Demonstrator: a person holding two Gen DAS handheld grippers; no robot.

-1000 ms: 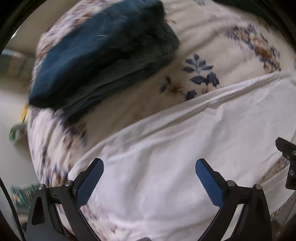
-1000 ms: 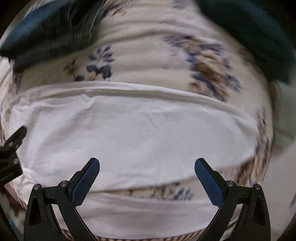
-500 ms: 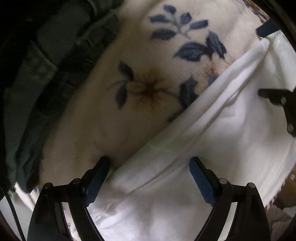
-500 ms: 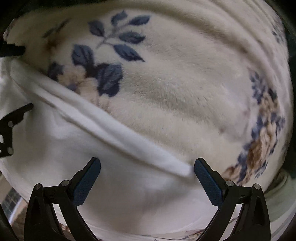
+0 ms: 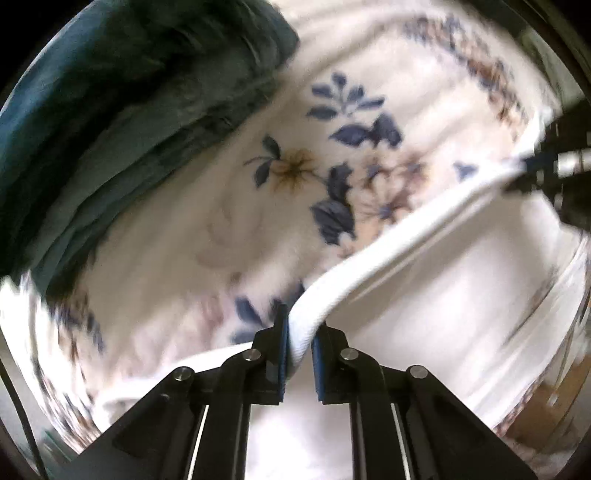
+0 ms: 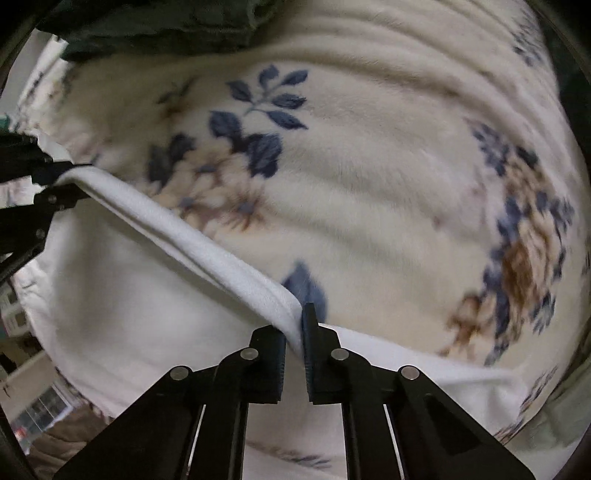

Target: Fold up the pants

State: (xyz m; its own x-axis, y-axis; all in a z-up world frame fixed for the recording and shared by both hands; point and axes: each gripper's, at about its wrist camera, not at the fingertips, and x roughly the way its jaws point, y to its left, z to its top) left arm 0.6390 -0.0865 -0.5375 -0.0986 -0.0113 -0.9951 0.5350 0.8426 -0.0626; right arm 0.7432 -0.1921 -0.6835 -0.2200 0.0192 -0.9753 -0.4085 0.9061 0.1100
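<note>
The white pants (image 5: 443, 288) lie on a cream blanket with blue and brown flowers (image 5: 229, 229). My left gripper (image 5: 300, 343) is shut on the far folded edge of the pants near its left end. My right gripper (image 6: 294, 332) is shut on the same edge of the pants (image 6: 129, 280) further right. The edge runs raised between the two grippers. The right gripper also shows at the right rim of the left wrist view (image 5: 532, 173), and the left gripper shows at the left rim of the right wrist view (image 6: 55, 184).
A pile of dark teal and grey clothes (image 5: 122, 99) lies on the blanket beyond the pants, at the upper left; it also shows along the top of the right wrist view (image 6: 155, 26). The flowered blanket (image 6: 388, 177) stretches beyond the pants edge.
Both grippers were open over the pants a second ago. They moved to the far edge and have shut on it, lifting it a little off the blanket.
</note>
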